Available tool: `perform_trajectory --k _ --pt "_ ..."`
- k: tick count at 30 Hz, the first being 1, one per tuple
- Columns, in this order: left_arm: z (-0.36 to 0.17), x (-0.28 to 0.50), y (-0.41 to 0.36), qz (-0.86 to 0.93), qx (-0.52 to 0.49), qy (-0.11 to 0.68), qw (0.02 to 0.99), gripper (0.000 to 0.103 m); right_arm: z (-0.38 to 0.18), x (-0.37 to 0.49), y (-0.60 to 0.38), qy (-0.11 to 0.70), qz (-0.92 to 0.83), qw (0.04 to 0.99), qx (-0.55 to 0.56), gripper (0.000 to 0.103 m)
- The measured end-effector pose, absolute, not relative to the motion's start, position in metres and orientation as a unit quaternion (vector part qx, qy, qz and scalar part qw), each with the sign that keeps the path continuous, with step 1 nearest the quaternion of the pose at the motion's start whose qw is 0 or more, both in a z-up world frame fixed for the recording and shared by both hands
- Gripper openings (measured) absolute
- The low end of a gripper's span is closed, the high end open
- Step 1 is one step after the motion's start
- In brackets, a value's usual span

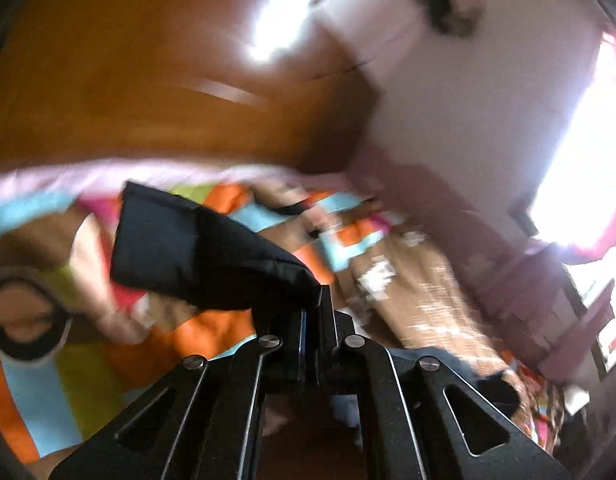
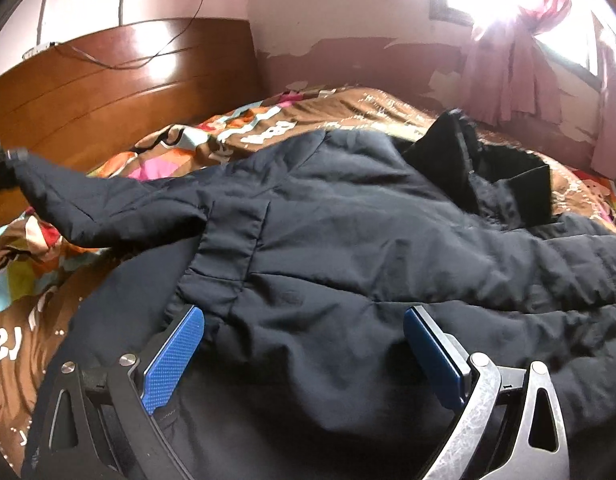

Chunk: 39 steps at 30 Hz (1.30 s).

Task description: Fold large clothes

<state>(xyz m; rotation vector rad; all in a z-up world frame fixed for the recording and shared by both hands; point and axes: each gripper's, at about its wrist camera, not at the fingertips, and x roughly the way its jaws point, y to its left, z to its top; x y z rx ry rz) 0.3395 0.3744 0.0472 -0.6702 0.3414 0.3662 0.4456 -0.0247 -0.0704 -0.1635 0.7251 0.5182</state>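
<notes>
A large dark navy padded jacket (image 2: 348,232) lies spread across the bed, its black collar (image 2: 488,176) at the far right. One sleeve (image 2: 99,208) stretches out to the left, lifted off the bedding. My left gripper (image 1: 314,308) is shut on the end of that sleeve (image 1: 195,256), which hangs off to the left of its tips; the left wrist view is motion-blurred. In the right wrist view that gripper shows dimly at the left edge (image 2: 3,160). My right gripper (image 2: 303,344) stands open over the jacket's body, and its blue pads (image 2: 175,356) press on nothing.
A colourful patterned quilt (image 2: 35,280) covers the bed. A brown wooden headboard (image 2: 107,92) stands at the back left, with a cable over it. Pink curtains (image 2: 508,68) and a bright window are at the right, by a pink wall.
</notes>
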Motion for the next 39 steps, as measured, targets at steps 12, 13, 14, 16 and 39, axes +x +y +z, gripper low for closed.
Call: perform_trajectory --k 12,13,14,16,39 --pt "0.152 0.347 0.203 -0.009 -0.171 0.135 0.976 0.002 -0.008 0.408 -0.126 0.313 0.217 0.924 -0.044 0.1" --pt "0.154 0.351 0.184 -0.029 -0.154 0.139 0.978 0.002 -0.005 0.407 -0.135 0.311 0.212 0.926 -0.04 0.1" --pt "0.154 0.354 0.17 -0.046 -0.142 0.143 0.978 0.002 -0.003 0.406 -0.142 0.31 0.207 0.927 -0.036 0.1" --pt "0.15 0.366 0.133 -0.083 -0.115 0.155 0.978 0.002 0.0 0.407 -0.159 0.307 0.197 0.931 -0.027 0.1" --pt "-0.048 0.517 -0.118 -0.254 -0.02 0.455 0.853 0.001 -0.031 0.497 -0.313 0.392 0.161 0.894 0.144 0.1"
